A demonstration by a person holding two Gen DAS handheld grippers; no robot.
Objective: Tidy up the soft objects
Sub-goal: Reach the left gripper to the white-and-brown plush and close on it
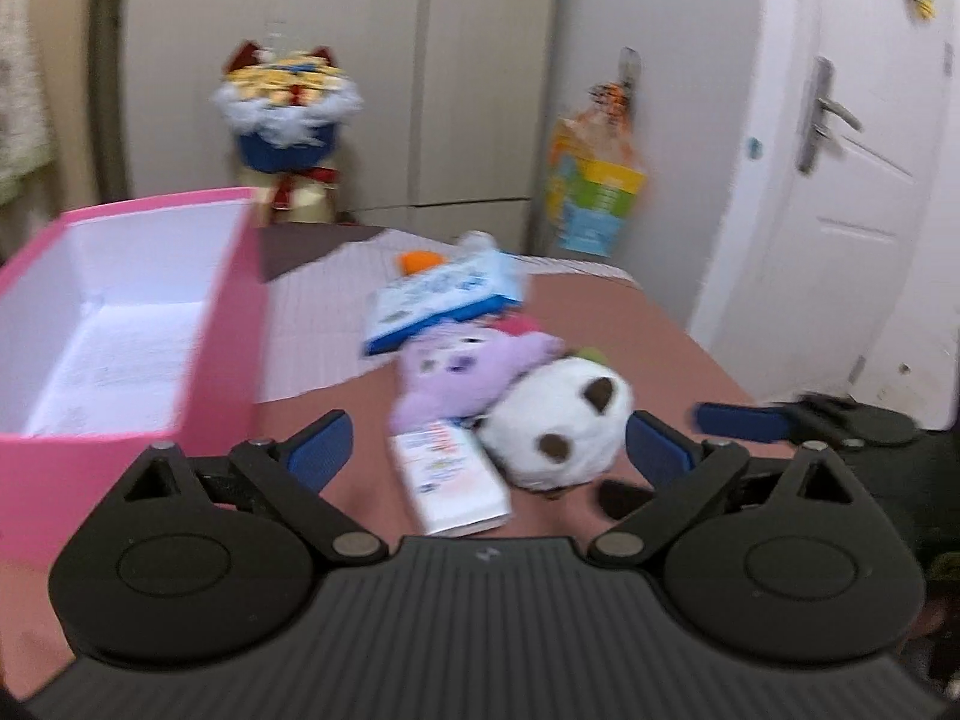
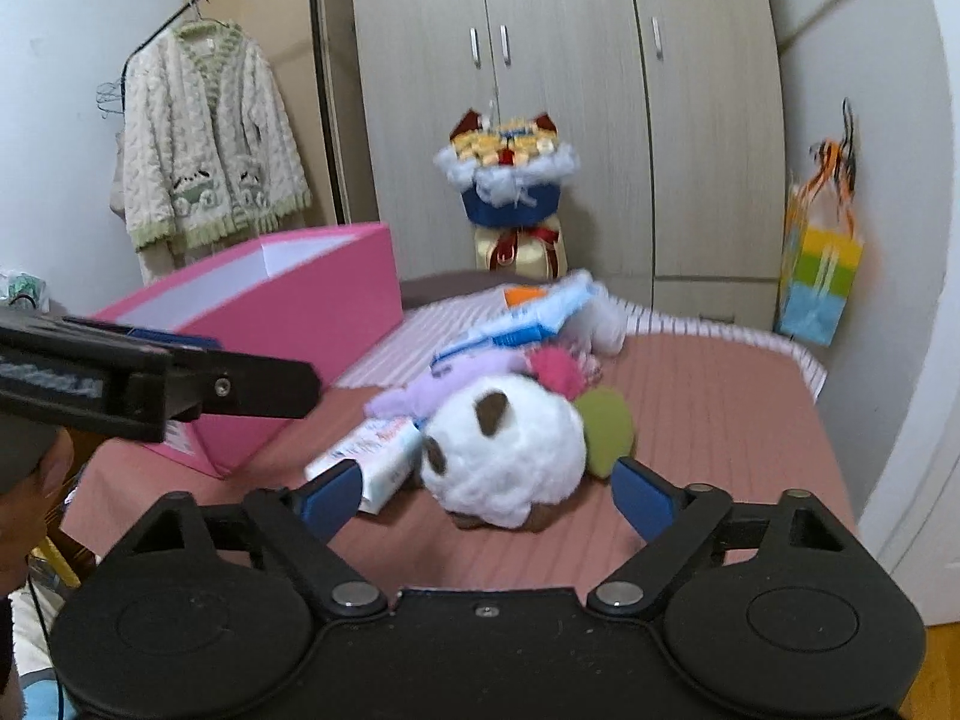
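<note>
Pink box: open-topped, standing on the left of the bed; its tall wall blocks a level approach from the pile's side.
Box mouth: unobstructed from above.
Toy pile: panda plush, purple plush and tissue packs crowded together, touching.
Bed right of the pile: bare cover, free passage.
Left tongs: reaching across beside the box front.
Wardrobe: well behind the bed.

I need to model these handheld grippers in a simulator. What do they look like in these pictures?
Both match: the left gripper and right gripper each have a matte black ribbed body, two round black discs, black link arms on silver pivot pins, and blue textured pads on the fingers. No sleeve is clearly shown.
</note>
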